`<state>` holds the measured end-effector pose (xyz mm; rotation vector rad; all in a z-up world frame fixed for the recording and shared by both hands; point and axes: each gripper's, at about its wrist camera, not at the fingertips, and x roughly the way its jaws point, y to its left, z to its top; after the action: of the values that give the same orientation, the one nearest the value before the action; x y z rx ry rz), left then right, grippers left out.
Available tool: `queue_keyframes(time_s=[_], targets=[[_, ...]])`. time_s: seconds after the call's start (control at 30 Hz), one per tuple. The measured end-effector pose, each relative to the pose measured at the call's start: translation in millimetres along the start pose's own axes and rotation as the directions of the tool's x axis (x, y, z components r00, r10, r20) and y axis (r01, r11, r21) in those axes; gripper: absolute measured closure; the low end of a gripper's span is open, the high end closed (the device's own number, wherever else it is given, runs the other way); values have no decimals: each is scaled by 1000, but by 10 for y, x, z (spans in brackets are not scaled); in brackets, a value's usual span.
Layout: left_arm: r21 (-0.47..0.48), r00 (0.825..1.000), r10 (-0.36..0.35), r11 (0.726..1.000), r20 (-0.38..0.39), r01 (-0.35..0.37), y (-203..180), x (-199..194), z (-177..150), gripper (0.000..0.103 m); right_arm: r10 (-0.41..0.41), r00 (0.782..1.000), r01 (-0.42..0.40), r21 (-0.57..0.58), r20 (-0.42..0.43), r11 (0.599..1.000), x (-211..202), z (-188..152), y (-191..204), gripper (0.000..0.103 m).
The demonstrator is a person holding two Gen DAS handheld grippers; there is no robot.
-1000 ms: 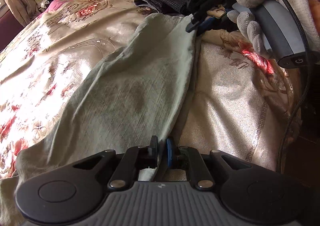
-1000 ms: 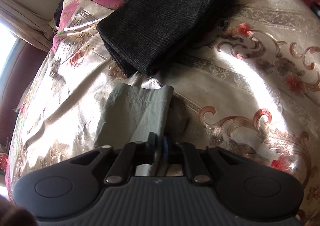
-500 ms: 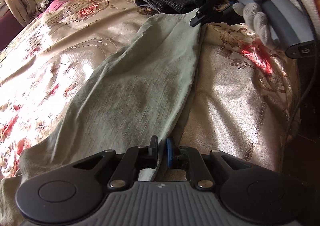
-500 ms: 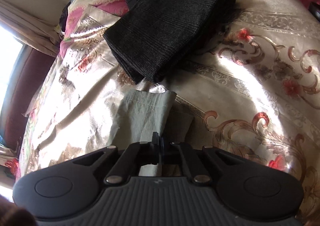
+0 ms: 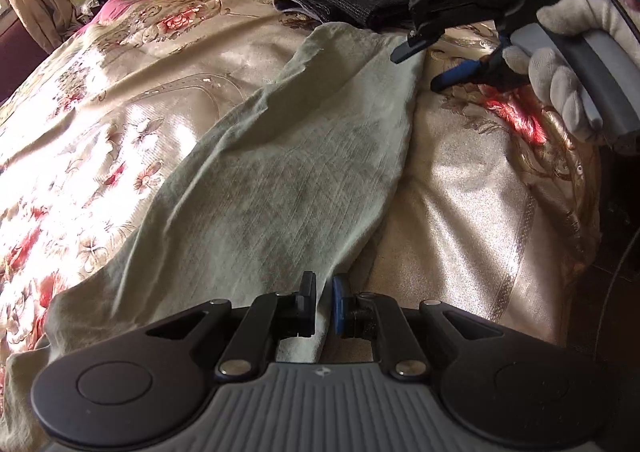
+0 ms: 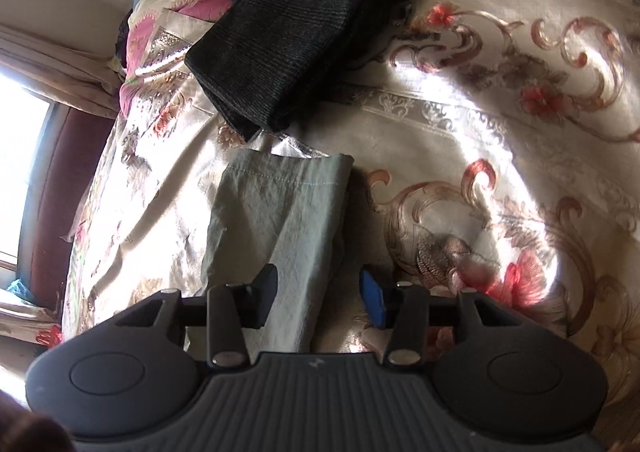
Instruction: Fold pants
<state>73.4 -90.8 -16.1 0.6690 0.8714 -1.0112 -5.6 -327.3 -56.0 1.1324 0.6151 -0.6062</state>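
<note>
While my left gripper pinches the green pants laid along the bedspread's near edge, my right gripper gapes over the hem; next: regrip, fold.

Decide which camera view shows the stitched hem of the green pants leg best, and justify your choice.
The right wrist view: the hem lies flat and lit on the bedspread, stitching visible, beyond the open right gripper. The left wrist view shows the long green pants, but the hem is distant and its stitching unreadable.
</note>
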Motion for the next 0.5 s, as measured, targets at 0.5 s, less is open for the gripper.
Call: queue_keyframes(time_s=[0.5], targets=[[10,993,-2,1000,114,0,118,-359,141,77,298,952,-295,47,-69,954,512,56,-187,74]])
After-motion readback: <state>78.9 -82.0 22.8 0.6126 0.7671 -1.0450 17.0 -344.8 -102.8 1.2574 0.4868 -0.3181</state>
